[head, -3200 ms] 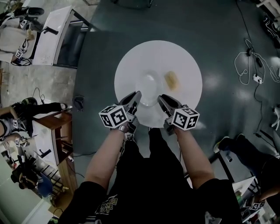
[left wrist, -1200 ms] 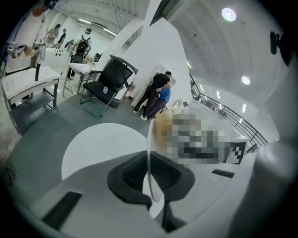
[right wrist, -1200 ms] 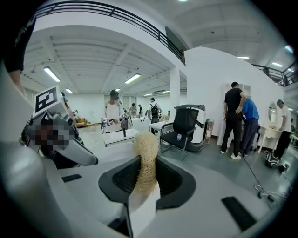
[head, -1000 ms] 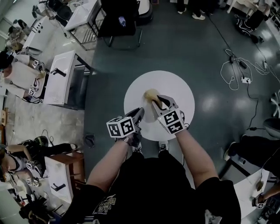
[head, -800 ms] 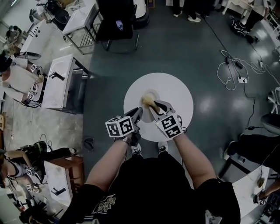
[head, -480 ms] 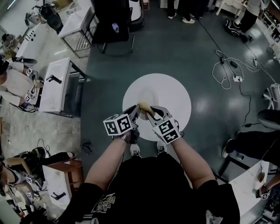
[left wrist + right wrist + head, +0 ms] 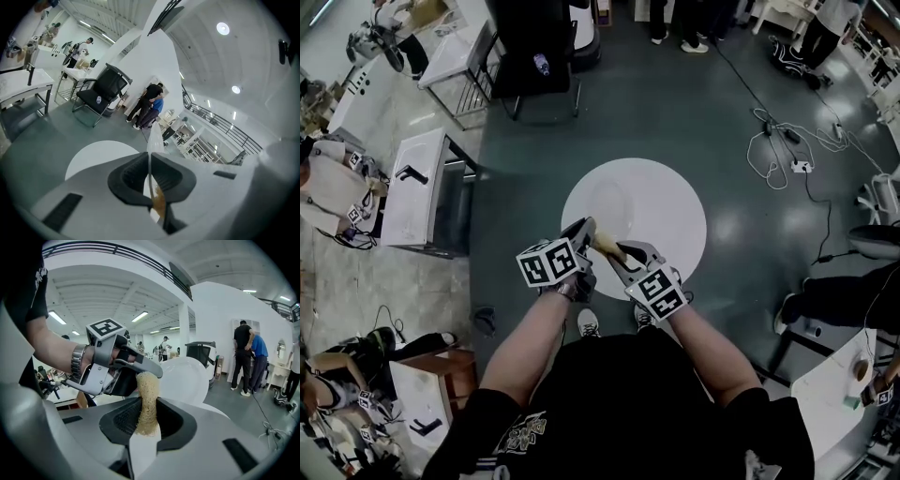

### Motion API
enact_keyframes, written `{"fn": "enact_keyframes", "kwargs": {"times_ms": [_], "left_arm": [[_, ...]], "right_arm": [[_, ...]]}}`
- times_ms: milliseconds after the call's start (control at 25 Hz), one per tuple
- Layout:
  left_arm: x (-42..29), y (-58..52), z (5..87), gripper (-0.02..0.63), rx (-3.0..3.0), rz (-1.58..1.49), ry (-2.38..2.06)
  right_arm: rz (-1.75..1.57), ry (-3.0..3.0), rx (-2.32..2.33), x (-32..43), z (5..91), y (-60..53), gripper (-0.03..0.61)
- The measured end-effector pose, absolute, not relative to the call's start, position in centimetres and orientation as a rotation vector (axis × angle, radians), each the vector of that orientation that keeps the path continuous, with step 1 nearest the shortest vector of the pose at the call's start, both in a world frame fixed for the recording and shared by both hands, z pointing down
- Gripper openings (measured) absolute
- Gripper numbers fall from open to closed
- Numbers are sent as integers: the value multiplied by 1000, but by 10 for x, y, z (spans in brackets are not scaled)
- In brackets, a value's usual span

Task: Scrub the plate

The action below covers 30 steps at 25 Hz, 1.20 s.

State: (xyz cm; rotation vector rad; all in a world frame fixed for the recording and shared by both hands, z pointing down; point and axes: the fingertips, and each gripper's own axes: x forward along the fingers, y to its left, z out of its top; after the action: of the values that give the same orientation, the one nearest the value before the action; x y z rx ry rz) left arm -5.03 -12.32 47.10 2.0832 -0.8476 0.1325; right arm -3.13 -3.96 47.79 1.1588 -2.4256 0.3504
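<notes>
Left gripper (image 7: 150, 174): jaws nearly together, pinched on the rim of the plate (image 7: 186, 375). The thin white edge runs straight up between the pads, so the plate's off the table and held on edge. Right gripper (image 7: 145, 422): jaws approx half apart, clamped on the sponge (image 7: 146, 392). Its yellow mesh sticks up out of them, tip right by the left gripper's finger and the plate's near rim. Touching? Looks like it, can't swear to it. The left gripper view shows a brownish patch low on the plate's right face, prob the sponge.

What's changed: a few secs back the plate lay flat mid round table (image 7: 670, 202) w/ the sponge loose beside it, both grippers at the near edge. A sec ago the right gripper already had the sponge, out over the table. Since then it's swung in toward the left gripper, and now the two tips meet just at the table's near edge, right in front of the person. Neither grip has budged.

Meaning: pick-ups done, tool's at the workpiece, so scrubbing is starting or about to. Next up, I'd say, is rubbing the sponge over the face while the left pinch resists the push. It's a thin rim grip, so the plate could pivot or slip.

Bkgd: black chair (image 7: 534, 52), cables (image 7: 787, 141) on the floor, ppl standing far off.
</notes>
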Motion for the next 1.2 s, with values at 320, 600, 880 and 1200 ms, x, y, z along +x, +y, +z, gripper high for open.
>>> {"fn": "enact_keyframes", "kwargs": {"times_ms": [320, 600, 880, 1200], "left_arm": [[-48, -118, 465, 21, 2122, 148, -829], [-42, -106, 467, 21, 2154, 181, -755], [-37, -99, 464, 21, 2190, 217, -685], [-34, -92, 466, 21, 2200, 241, -654]], "right_arm": [[358, -2429, 1162, -30, 474, -36, 98], [380, -2351, 1208, -4, 481, -47, 97], [278, -2236, 1301, 42, 469, -82, 98], [114, -2185, 1442, 72, 428, -119, 98]]}}
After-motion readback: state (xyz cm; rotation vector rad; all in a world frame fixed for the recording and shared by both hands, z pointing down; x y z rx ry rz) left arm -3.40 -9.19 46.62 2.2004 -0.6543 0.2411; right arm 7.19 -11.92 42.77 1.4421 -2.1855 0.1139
